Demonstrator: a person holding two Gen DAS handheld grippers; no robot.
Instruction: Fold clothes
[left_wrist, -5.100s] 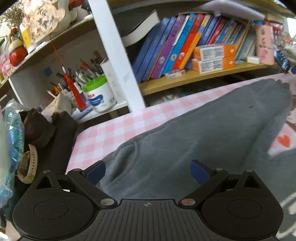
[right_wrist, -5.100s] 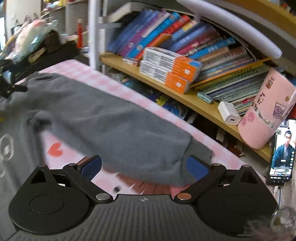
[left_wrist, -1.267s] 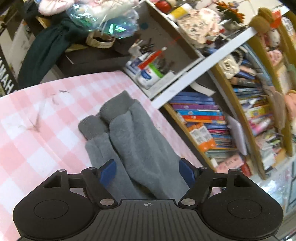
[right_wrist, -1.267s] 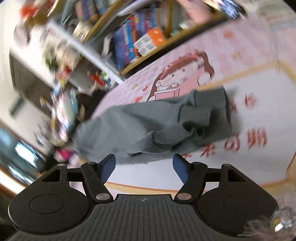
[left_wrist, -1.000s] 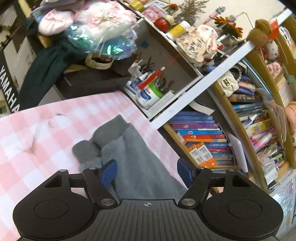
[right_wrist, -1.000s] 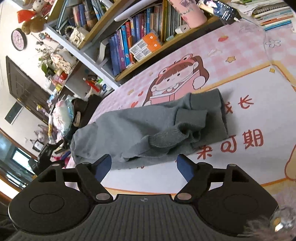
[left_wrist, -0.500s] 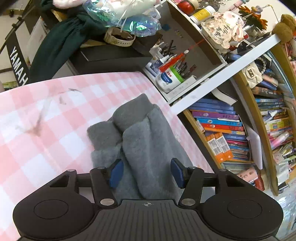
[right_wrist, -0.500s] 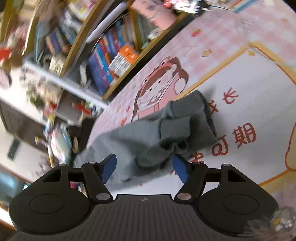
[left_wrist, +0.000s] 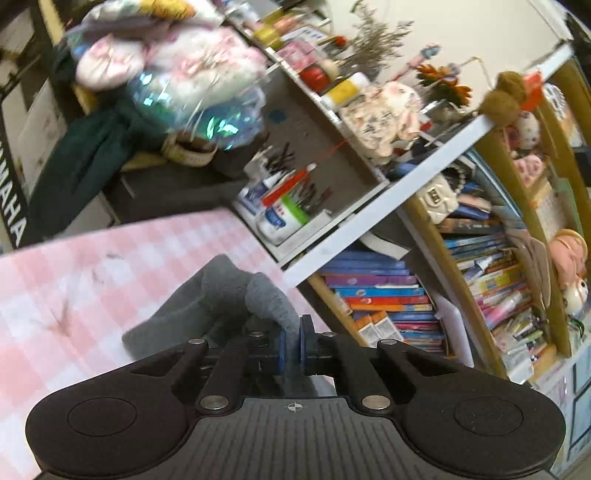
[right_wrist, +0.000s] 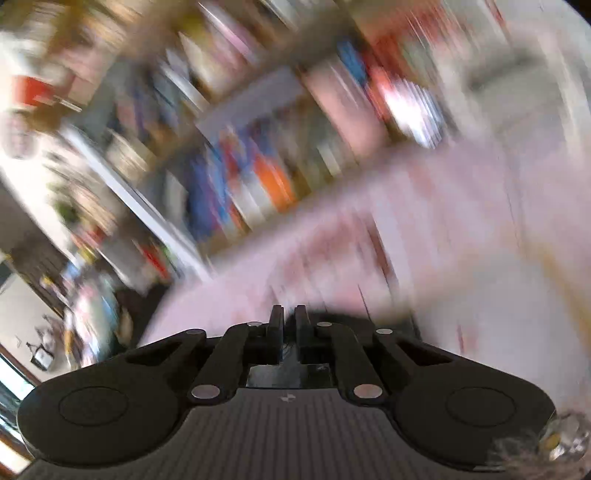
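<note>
A grey sweater (left_wrist: 221, 291) lies bunched on the pink checked tablecloth (left_wrist: 74, 280), its ribbed end rising toward me. My left gripper (left_wrist: 290, 334) is shut on a fold of it, with grey cloth pinched between the blue pads. The right wrist view is heavily smeared by motion. There my right gripper (right_wrist: 289, 317) has its jaws drawn nearly together, and a dark grey strip of the sweater (right_wrist: 347, 316) sits right at the tips, over the pink mat (right_wrist: 369, 251). How much cloth is caught there is blurred.
Behind the table stands a shelf unit with rows of books (left_wrist: 384, 295) and a white pen pot (left_wrist: 284, 218). A dark green cloth (left_wrist: 85, 155) and a pile of bags lie on a black keyboard (left_wrist: 14, 221) at the left.
Both grippers were open above the sweater half a second ago and have now shut. The left has dropped onto the sleeve end; the right is moving fast and its view has blurred.
</note>
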